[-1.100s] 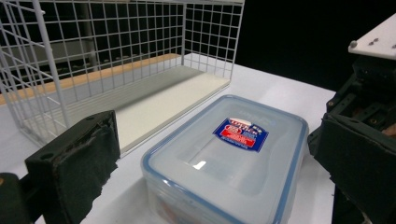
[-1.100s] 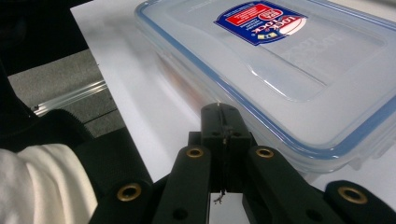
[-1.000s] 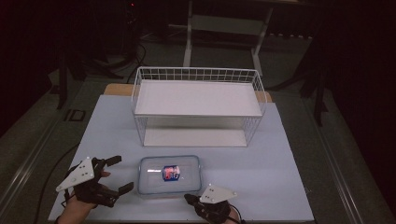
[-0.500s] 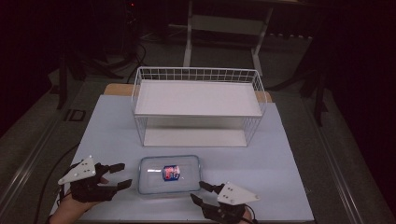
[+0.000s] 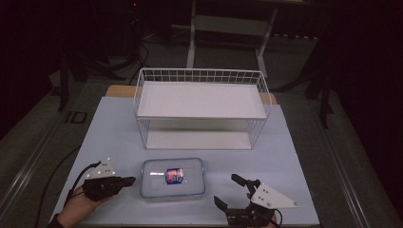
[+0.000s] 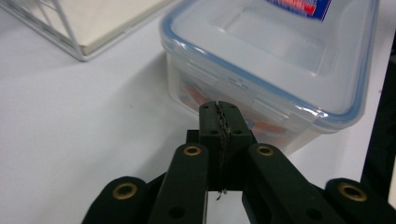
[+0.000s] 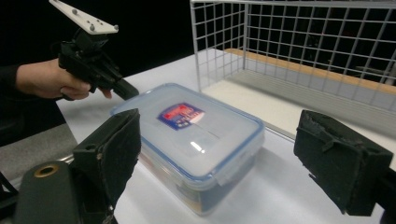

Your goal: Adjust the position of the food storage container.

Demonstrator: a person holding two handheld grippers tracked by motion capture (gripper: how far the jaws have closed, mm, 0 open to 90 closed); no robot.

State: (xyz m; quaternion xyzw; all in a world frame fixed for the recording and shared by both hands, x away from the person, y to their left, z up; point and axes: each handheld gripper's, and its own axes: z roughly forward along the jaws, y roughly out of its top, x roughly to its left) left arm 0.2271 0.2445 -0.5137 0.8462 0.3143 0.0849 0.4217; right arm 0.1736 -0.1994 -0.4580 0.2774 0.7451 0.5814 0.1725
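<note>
My left tongs (image 5: 127,181) have just been closing and are now clenched on nothing, tips just beside the box's (image 5: 174,177) left end. My right tongs (image 5: 233,192) have just been opening, now released wide, empty, and farther right of the box than before. The box lies flat on the table (image 5: 294,156), long axis left-right, in front of the wire rack (image 5: 202,97).

Dim high view, dark surroundings, lid (image 7: 196,135) glare (gripper views brighter, soft)

Black hand-held gripper (image 5: 124,181) (brass-ringed screw holes), grey three-cornered plate, trailing black cable, dark sleeve.
</note>
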